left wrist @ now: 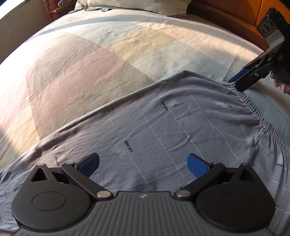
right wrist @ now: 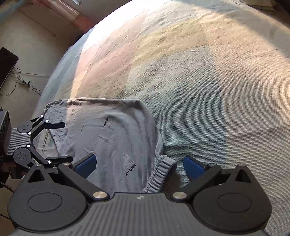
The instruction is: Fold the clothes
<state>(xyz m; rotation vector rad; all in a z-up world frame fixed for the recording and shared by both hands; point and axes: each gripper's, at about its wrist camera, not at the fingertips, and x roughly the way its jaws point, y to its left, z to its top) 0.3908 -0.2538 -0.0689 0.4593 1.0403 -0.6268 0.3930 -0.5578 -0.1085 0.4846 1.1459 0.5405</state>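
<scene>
Grey trousers (left wrist: 163, 127) printed with "XIFUWA" and thin white lines lie spread flat on the bed. Their gathered elastic waistband (left wrist: 253, 112) runs along the right side. My left gripper (left wrist: 144, 165) hovers open over the leg part with nothing between its fingers. In the right wrist view it appears at the far left, left gripper (right wrist: 68, 141), open at the trousers' (right wrist: 112, 136) edge. My right gripper (right wrist: 139, 167) is open, its blue pads either side of the waistband's corner (right wrist: 163, 170). From the left wrist view, the right gripper (left wrist: 237, 83) sits at that far waistband corner.
The bed sheet (left wrist: 126, 54) has pastel patches, with pillows (left wrist: 136, 5) at the head and a wooden headboard (left wrist: 235, 21). A person's hand (left wrist: 282, 87) holds the right gripper. Beside the bed, the floor holds a power strip with cables (right wrist: 25, 82) and a dark screen (right wrist: 7, 63).
</scene>
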